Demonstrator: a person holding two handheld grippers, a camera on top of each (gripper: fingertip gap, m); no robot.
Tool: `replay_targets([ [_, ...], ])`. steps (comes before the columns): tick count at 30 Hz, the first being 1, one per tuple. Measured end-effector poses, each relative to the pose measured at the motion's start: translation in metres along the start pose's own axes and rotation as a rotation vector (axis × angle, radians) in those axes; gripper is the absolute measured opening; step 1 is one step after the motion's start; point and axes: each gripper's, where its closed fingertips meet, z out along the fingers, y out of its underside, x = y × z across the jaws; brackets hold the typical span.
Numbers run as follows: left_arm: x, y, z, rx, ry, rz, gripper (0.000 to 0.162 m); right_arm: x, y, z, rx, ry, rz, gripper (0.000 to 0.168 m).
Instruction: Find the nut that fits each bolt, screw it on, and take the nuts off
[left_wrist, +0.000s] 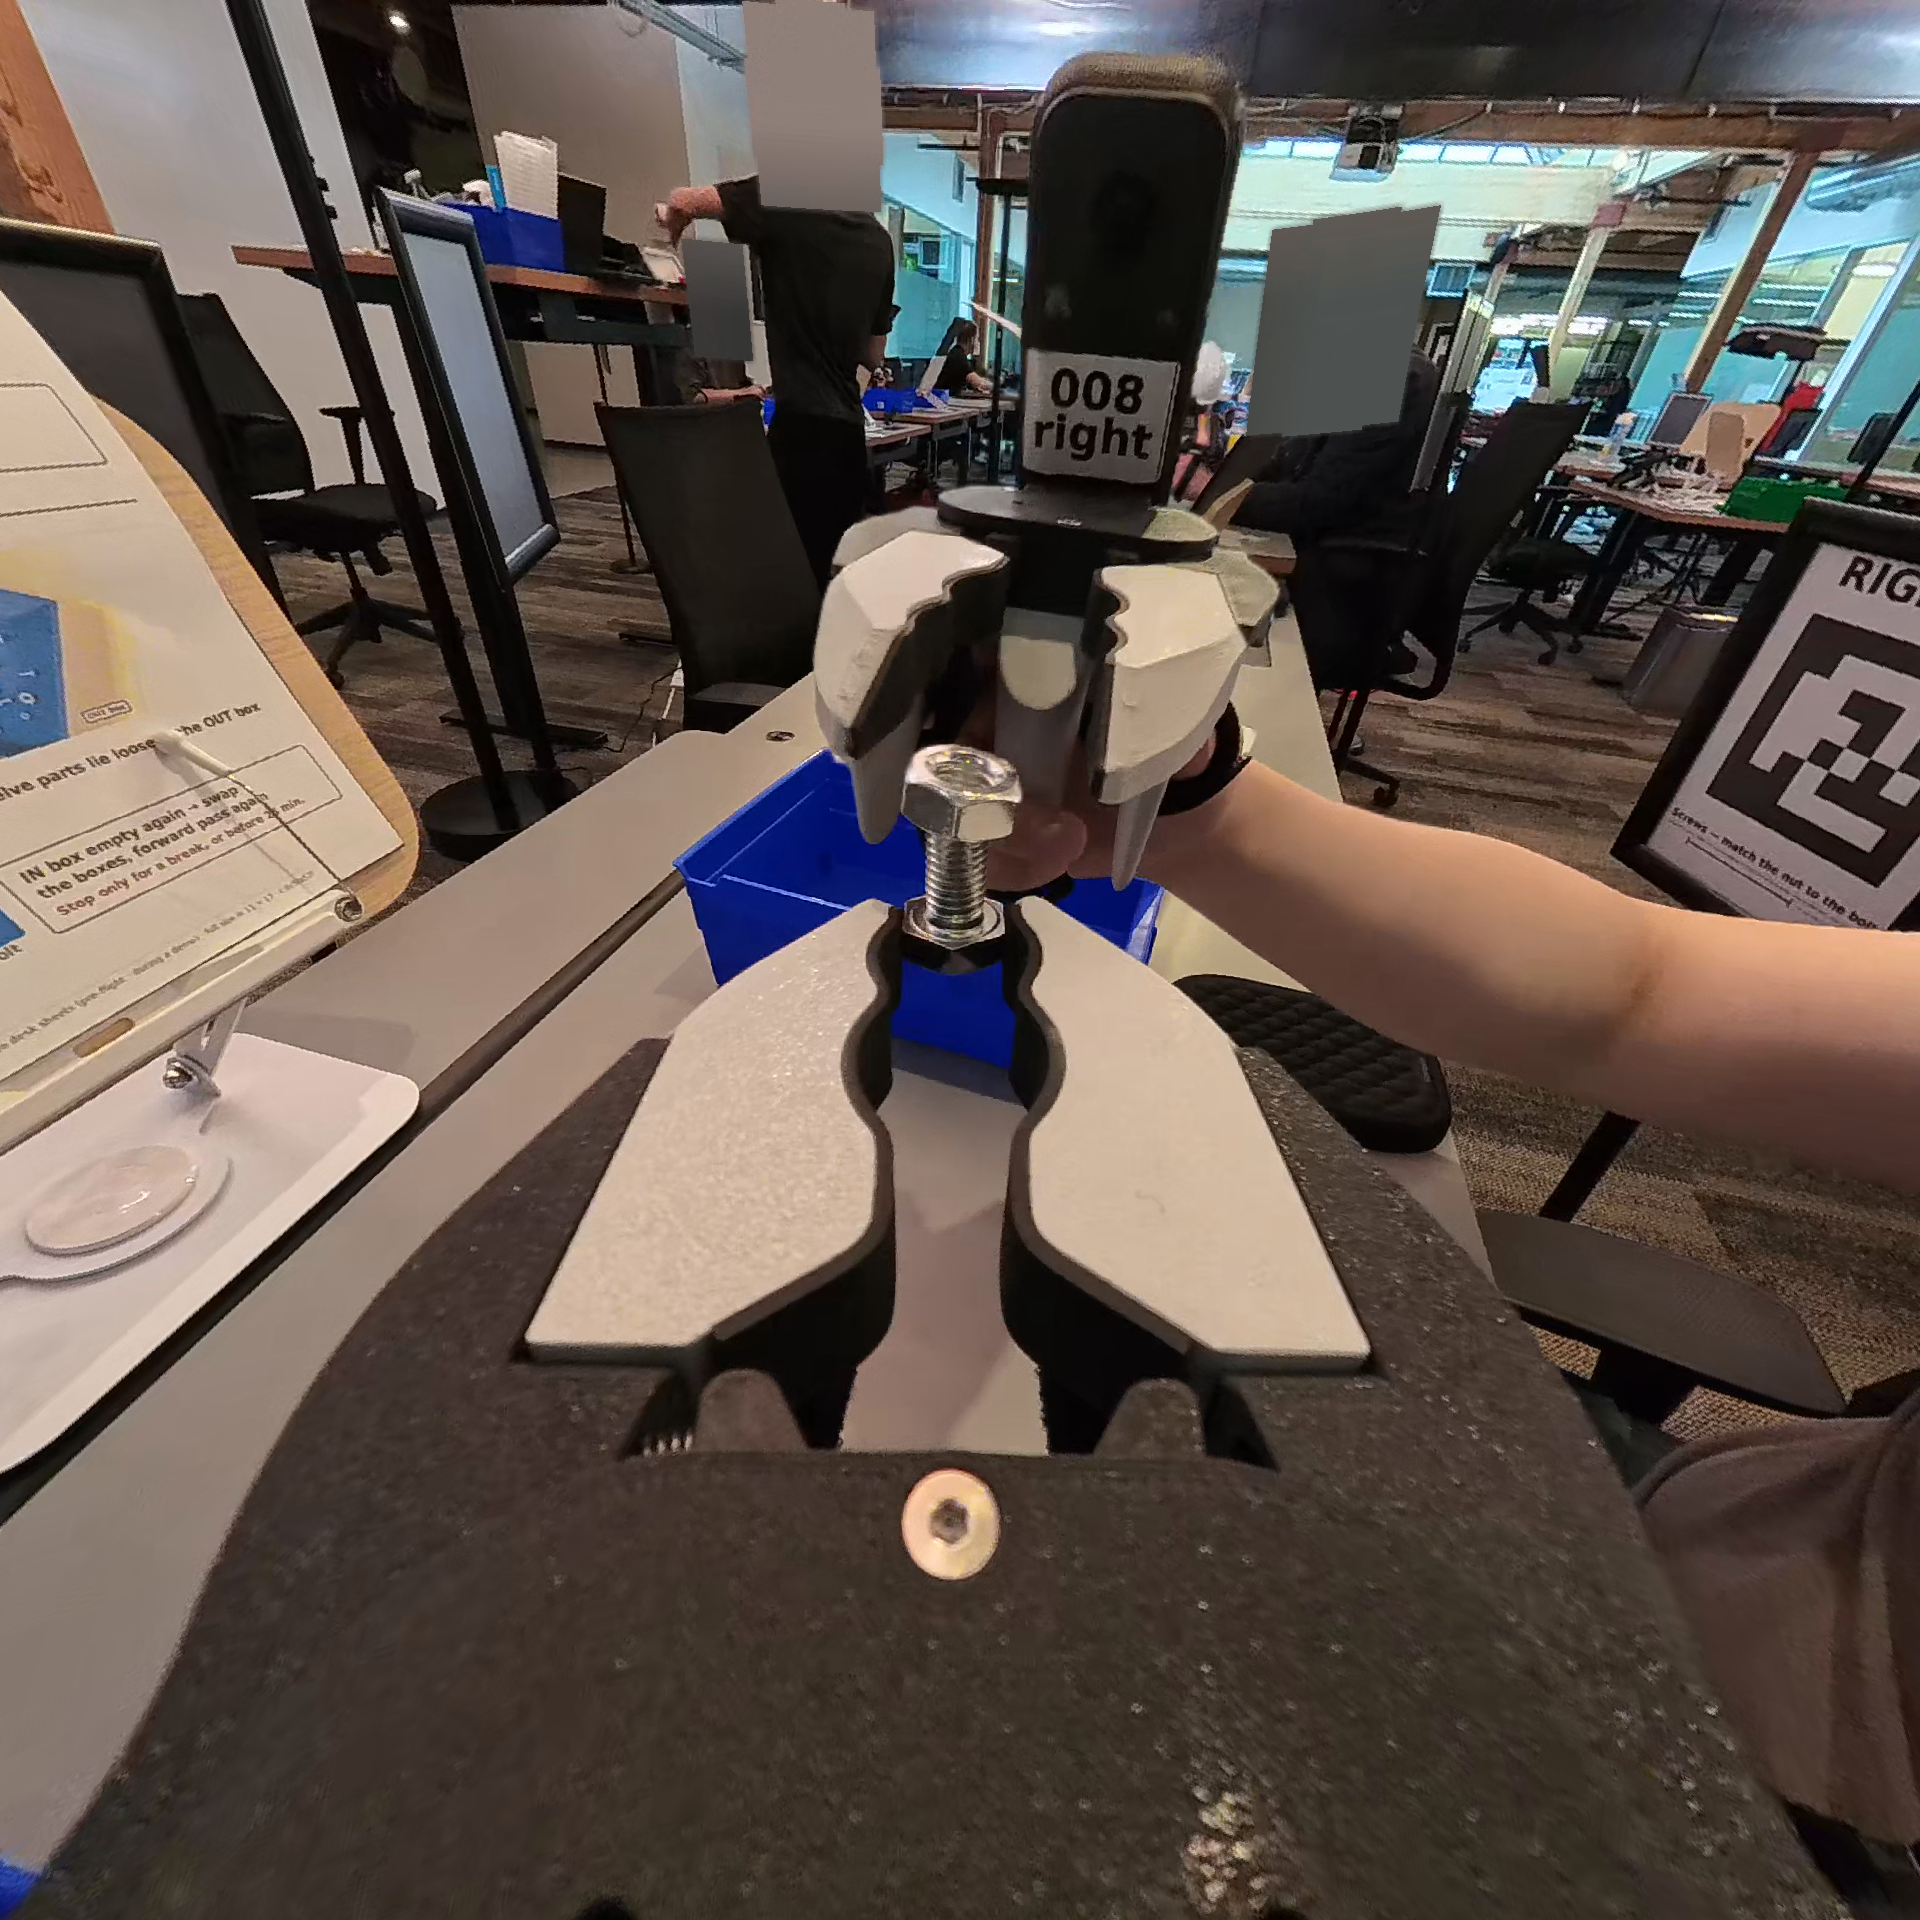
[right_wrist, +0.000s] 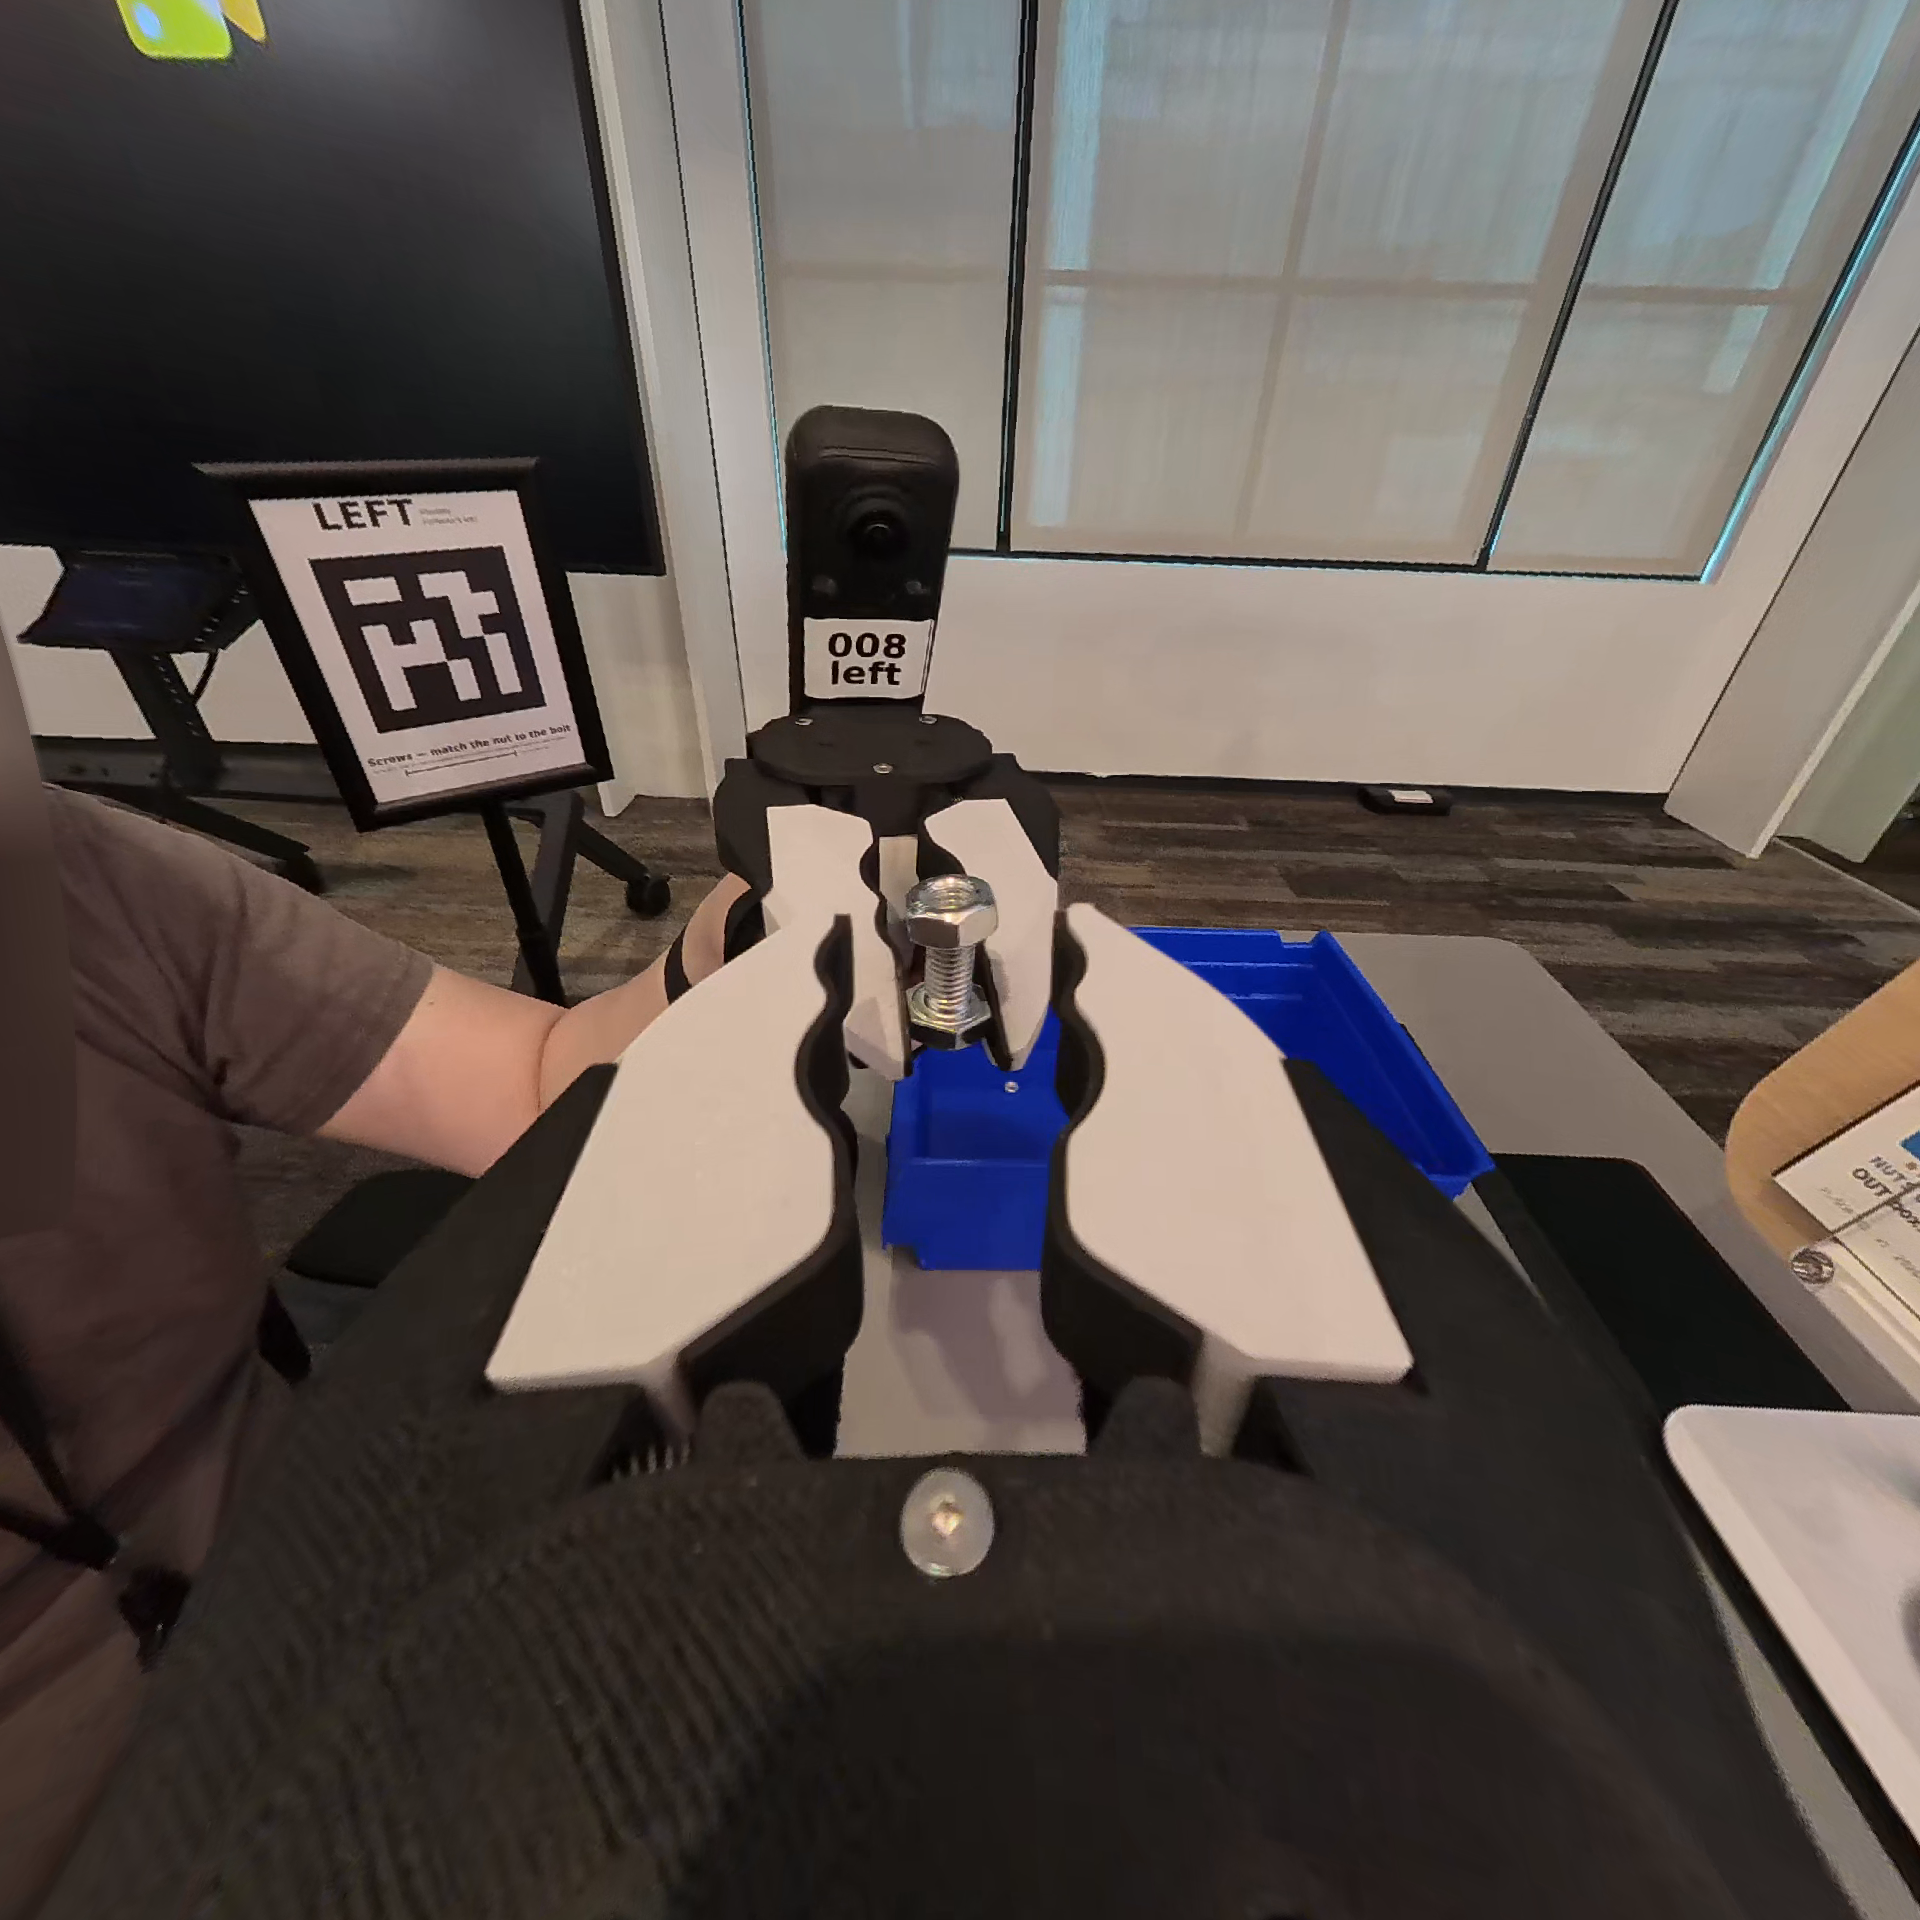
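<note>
Left wrist view, centre frame: a silver bolt (left_wrist: 958, 868) stands upright w/ a hex nut (left_wrist: 960, 795) at its top end and a hex part at the bottom, prob. its head, tho I can't tell for sure. My left gripper (left_wrist: 951, 925) is clenched on that bottom hex, fingertips pinching it from both sides. Just behind, upper centre, my right gripper (left_wrist: 1003, 842) points down, its two fingers spread, one tip just left of the top nut, the other well to the right; not gripping anything. Behind it a hand (left_wrist: 1049, 842) and forearm run off to the right edge.

Right wrist view: same bolt (right_wrist: 949, 961) mid frame, top nut (right_wrist: 951, 916) sitting between my right gripper's (right_wrist: 951, 956) released fingers w/ gaps on both sides. Left gripper (right_wrist: 951, 1039) faces me from beyond, grasping the bolt's low end.

Below the bolt, a small blue bin (right_wrist: 971, 1174); a larger blue bin (right_wrist: 1340, 1039) to its right. Both sit on a grey table (right_wrist: 1538, 1039). Sign stand w/ a black-white marker (right_wrist: 426, 644) at left; instruction sheet on a wooden board (left_wrist: 156, 790) at left of the left wrist view.
</note>
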Motion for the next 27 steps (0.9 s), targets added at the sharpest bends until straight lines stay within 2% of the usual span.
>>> replay_targets([
  [27,0.008,0.003,0.004,-0.021,0.031,0.011,0.018,-0.010,0.003,0.007,0.003,-0.078,-0.019,0.030],
])
